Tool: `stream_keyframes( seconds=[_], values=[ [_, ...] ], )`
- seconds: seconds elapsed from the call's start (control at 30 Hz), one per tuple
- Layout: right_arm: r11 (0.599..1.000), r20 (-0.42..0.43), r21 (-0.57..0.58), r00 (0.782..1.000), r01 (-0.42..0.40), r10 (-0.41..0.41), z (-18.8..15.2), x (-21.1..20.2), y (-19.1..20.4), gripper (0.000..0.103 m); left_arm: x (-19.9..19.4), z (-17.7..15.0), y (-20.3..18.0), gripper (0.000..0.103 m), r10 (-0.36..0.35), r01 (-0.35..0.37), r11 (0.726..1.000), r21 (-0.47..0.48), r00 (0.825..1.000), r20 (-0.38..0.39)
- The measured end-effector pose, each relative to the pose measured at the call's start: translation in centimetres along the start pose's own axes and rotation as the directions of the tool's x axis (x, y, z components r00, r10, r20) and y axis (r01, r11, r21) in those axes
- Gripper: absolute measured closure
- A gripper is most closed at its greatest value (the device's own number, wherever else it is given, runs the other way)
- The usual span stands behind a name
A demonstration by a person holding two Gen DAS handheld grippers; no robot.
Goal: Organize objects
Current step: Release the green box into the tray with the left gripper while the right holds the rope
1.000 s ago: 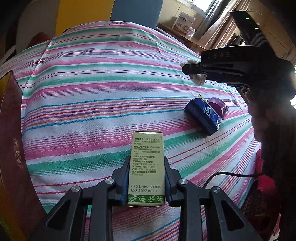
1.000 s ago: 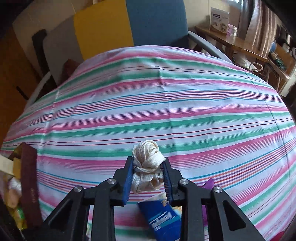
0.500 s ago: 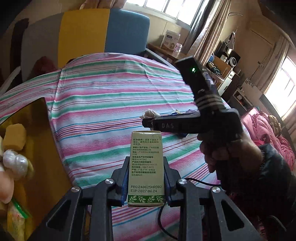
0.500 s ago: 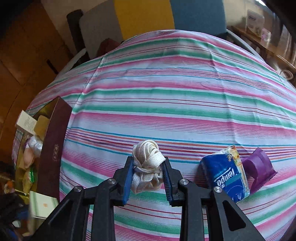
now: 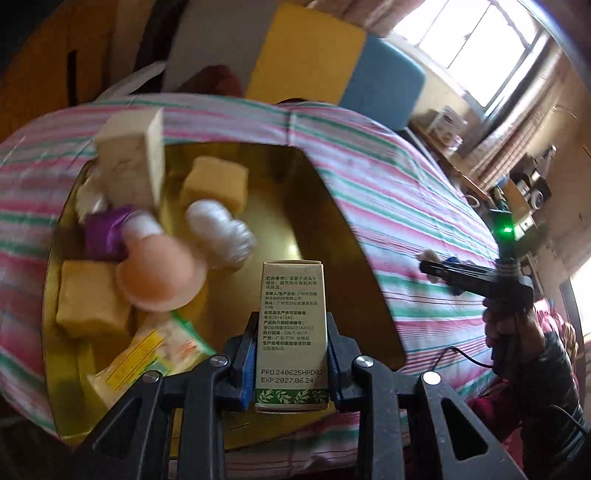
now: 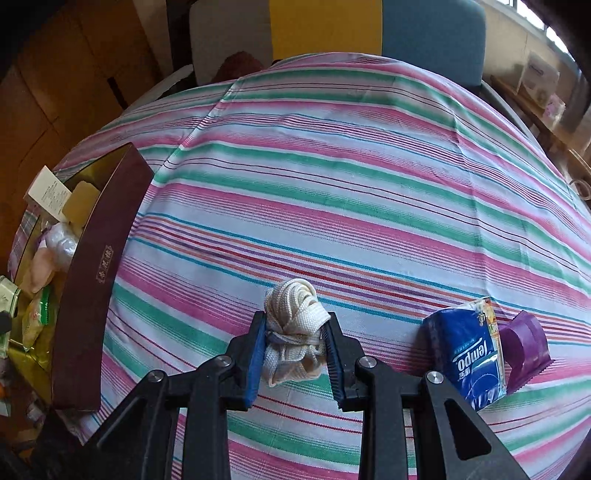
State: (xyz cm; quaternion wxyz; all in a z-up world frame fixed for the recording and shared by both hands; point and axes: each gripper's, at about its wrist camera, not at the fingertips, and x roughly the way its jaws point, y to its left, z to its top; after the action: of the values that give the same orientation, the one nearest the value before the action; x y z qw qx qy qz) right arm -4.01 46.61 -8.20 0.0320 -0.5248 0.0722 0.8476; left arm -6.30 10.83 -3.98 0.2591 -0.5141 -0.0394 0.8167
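My left gripper (image 5: 291, 354) is shut on a small green-and-cream carton (image 5: 292, 325) and holds it over the open gold-lined box (image 5: 321, 206). The box holds yellow blocks (image 5: 216, 184), a white bundle, a peach round thing, a purple item and a snack packet. My right gripper (image 6: 295, 350) is shut on a bundle of cream cord (image 6: 293, 325) above the striped cloth. It also shows in the left wrist view (image 5: 476, 280), right of the box. The box's maroon wall (image 6: 99, 266) is at the left of the right wrist view.
A blue tissue pack (image 6: 467, 354) and a purple packet (image 6: 524, 343) lie on the striped tablecloth (image 6: 332, 184) to the right of my right gripper. A yellow, blue and grey chair back (image 6: 332, 26) stands behind the table. A side table with clutter is at the far right.
My left gripper has swung left with the carton, from above the cloth to over the open box. My right gripper has moved left, still holding the cord.
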Motion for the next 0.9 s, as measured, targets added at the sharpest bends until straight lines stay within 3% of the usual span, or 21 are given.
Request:
stream_keyframes(
  seconds=[0.2, 0.63, 0.9],
  values=[
    [1.0, -0.008, -0.016, 1.0, -0.002, 0.002, 0.0, 0.3, 0.4, 0.073, 0.8, -1.4, 0.7, 0.073, 0.053, -0.051, 0.998, 0.038, 0.996, -0.068],
    [1.0, -0.007, -0.027, 1.0, -0.005, 0.005, 0.1, 0.1, 0.3, 0.073, 4.1, -2.6, 1.0, 0.073, 0.124, -0.112, 0.987, 0.112, 0.986, -0.108],
    [1.0, -0.008, -0.024, 1.0, 0.0, -0.001, 0.2, 0.2, 0.3, 0.073, 3.7, -2.4, 1.0, 0.066, 0.102, -0.09, 0.991, 0.102, 0.989, -0.111]
  ],
)
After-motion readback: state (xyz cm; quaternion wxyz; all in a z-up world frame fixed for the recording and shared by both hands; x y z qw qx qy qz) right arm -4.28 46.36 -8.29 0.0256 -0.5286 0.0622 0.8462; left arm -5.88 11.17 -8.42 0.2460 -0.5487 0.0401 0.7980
